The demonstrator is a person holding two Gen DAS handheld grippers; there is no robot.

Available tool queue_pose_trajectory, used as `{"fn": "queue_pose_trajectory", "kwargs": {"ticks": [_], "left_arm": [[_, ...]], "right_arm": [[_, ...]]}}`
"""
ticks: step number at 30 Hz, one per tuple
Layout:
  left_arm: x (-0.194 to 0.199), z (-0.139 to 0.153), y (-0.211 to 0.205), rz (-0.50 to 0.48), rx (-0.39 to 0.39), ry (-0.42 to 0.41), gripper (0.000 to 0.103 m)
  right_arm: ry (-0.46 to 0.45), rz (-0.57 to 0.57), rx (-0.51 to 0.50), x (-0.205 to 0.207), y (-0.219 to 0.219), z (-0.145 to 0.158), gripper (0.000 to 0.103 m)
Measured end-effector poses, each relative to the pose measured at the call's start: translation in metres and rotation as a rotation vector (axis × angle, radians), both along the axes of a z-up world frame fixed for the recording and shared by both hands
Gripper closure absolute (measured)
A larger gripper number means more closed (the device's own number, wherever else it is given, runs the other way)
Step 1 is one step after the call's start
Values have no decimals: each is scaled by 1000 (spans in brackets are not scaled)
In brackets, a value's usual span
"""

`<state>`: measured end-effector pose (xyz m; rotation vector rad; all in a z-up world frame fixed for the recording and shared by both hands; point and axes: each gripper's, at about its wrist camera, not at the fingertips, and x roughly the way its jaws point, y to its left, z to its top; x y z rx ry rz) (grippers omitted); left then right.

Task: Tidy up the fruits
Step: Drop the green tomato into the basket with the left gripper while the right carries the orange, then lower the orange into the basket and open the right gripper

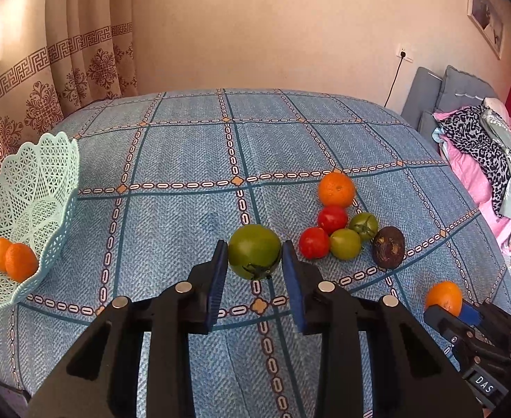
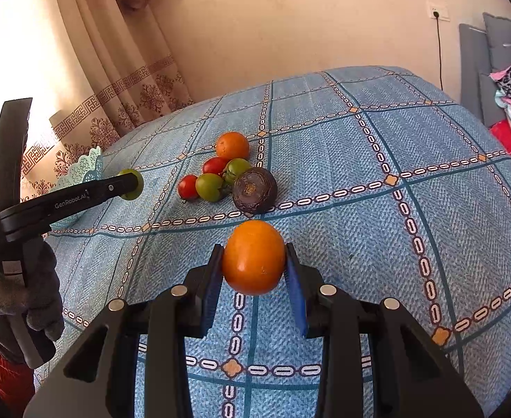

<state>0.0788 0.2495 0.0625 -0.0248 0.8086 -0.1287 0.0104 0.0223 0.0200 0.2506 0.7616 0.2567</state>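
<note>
We hold the left gripper [image 1: 254,261] level, pinching a large green tomato [image 1: 254,251] between the mint basket [image 1: 29,188] and the fruit cluster [image 1: 346,224]. Our right gripper [image 2: 253,268] clamps an orange [image 2: 253,257] nearer us than that cluster. The left gripper's finger hides most of the basket in the right wrist view.

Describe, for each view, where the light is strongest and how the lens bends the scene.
Left wrist view: warm light glows through the curtain at upper left; the tablecloth bulges, corners vignetted. Right wrist view: the window area at left is blown out white; grid lines curve likewise.
</note>
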Motion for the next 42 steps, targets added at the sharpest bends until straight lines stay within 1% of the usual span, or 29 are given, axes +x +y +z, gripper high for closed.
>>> {"fn": "queue_pose_trajectory", "kwargs": {"ticks": [8,17,23,29,37,39,40,41,42], "left_arm": [[-21,27,30,56,5,-62,70],[-42,43,88,157,16,-103,70],[-53,44,133,230,28,-102,70],[-55,35,173,288,29,-78,70],[-59,27,199,310,35,-56,70],[-60,26,204,318,34,-50,68],[-60,25,207,324,34,-46,56],[-61,25,210,337,32,-45,36],[-63,26,212,350,31,-53,28]], "right_arm": [[-23,34,1,0,21,14,69],[-41,103,-4,6,61,30,69],[-56,162,-4,11,95,42,69],[-58,207,-15,11,123,47,69],[-68,254,-20,17,156,57,69],[-73,268,-18,19,164,60,69],[-78,275,-21,19,169,62,69],[-82,282,-22,21,173,64,69],[-84,289,-22,22,178,66,69]]}}
